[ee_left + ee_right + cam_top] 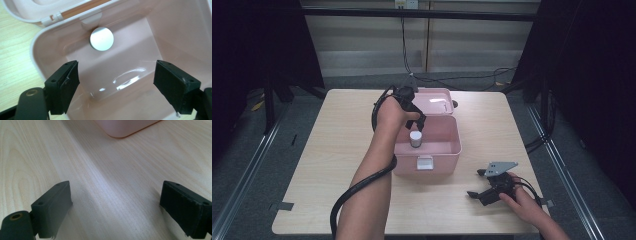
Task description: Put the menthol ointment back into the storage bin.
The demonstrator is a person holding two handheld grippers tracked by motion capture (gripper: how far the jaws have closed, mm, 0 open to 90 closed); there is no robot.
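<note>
A white-capped bottle [101,39] stands upright inside the open pink box [172,30], below and ahead of the left gripper [116,82], whose jaws gape wide and empty. Lift straight up, clear of the walls. The right gripper [115,207] rests wide open on the table [105,170].

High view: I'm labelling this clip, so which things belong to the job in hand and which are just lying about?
In the job:
- pink box, lid open
- white-capped bottle standing inside it
- left gripper, jaws open above the bottle

Lying about:
- right gripper, open, resting on the wooden table
- black cables on the floor beyond the table
</note>
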